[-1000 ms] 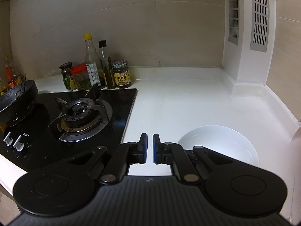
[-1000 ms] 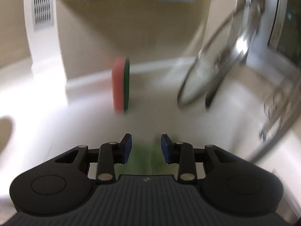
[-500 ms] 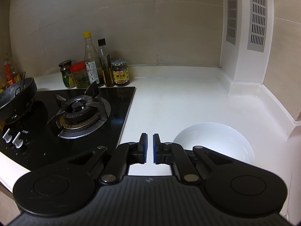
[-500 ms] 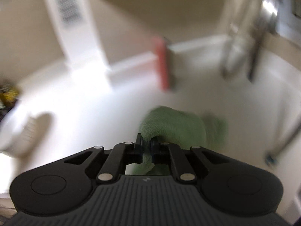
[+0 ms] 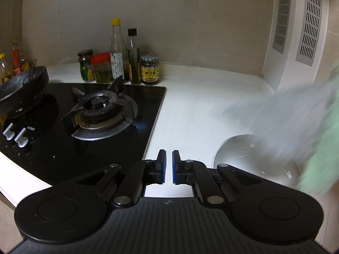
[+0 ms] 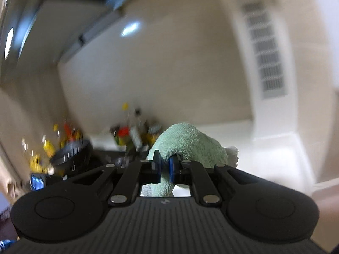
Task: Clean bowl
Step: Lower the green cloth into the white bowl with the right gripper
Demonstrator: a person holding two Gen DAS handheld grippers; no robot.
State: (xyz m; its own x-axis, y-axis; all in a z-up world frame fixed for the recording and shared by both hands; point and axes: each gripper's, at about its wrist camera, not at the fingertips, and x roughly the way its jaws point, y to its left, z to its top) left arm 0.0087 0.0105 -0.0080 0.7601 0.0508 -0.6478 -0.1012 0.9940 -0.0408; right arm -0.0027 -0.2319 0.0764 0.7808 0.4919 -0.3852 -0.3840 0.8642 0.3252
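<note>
A white bowl (image 5: pixel 243 154) sits on the white counter, right of my left gripper (image 5: pixel 167 167). The left gripper hovers above the counter edge beside the stove, shut with a thin gap and nothing between its blue pads. A green cloth (image 5: pixel 317 148) sweeps in as a blur from the right, over the bowl's right side. In the right wrist view my right gripper (image 6: pixel 165 167) is shut on that green cloth (image 6: pixel 190 146), which bunches over the fingertips. The bowl does not show in the right wrist view.
A black gas hob (image 5: pixel 101 114) lies left of the bowl. Several sauce bottles and jars (image 5: pixel 122 63) stand at the back wall. A dark pan (image 5: pixel 23 84) sits at far left. A white vented column (image 5: pixel 296 31) rises at back right.
My right gripper closed on the green cloth, lifted it and swung left toward the stove side. The cloth now enters the left wrist view over the bowl. The left gripper barely moved.
</note>
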